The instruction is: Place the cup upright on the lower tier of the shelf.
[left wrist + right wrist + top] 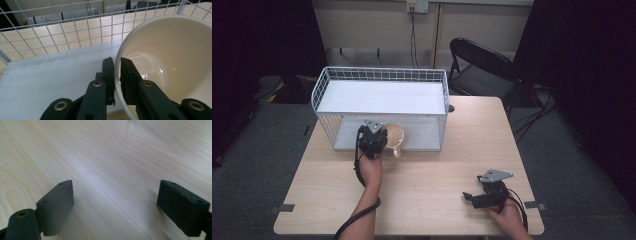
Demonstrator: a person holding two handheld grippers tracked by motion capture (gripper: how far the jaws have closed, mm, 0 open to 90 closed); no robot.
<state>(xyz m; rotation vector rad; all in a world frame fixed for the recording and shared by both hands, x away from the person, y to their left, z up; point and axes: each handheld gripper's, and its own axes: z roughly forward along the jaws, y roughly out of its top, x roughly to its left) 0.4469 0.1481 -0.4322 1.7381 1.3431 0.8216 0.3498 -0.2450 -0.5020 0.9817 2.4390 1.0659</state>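
At the open front of the white wire rack [379, 95] on the bench [437, 165], the left gripper [117, 75] pinches a cream cup's [172, 65] rim between its fingers [108, 72]; its handle is partly hidden. Near the bench's front right, the right gripper [115, 205] rests, fingers [56, 205] spread wide, holding nothing.
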